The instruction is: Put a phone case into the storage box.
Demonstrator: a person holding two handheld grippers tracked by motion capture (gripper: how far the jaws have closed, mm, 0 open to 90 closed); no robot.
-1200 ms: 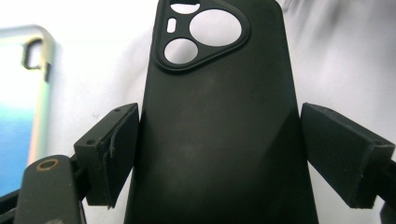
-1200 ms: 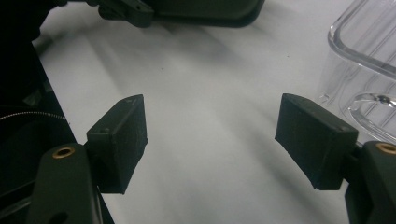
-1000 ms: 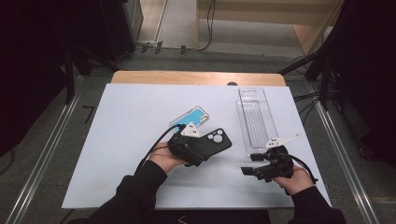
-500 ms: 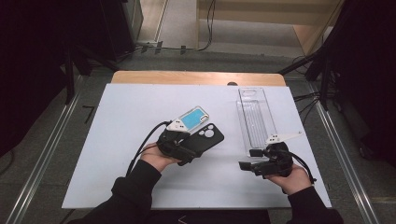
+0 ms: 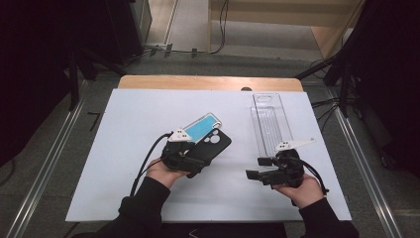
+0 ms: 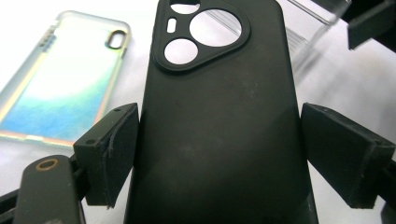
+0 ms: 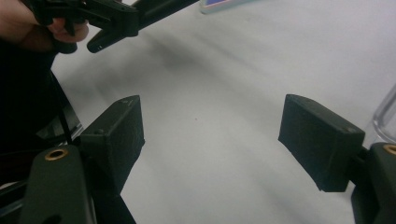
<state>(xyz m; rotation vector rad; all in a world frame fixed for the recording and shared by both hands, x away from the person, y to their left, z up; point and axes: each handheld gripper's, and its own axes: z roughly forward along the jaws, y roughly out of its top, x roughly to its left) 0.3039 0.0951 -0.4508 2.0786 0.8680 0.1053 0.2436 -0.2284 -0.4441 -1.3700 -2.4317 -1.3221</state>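
White table [image 5: 124, 163] bears 2 phone cases [image 5: 200, 128], clear tray [image 5: 270, 121].

Black long sleeves are worn on both forearms. The left black two-jaw tool [image 5: 190, 157] is topped by a grey three-cornered plate, and a black cable is trailed from it. A like plate is carried by the right black tool [image 5: 255, 168]. Square black pads and brass-coloured rivets are seen on the jaws.

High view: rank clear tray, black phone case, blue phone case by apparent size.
1. clear tray: clearly the largest, long and narrow.
2./3. black phone case and blue phone case: unsure. Both are partly hidden by the left claw, and what shows looks about alike, so I won't rank them.
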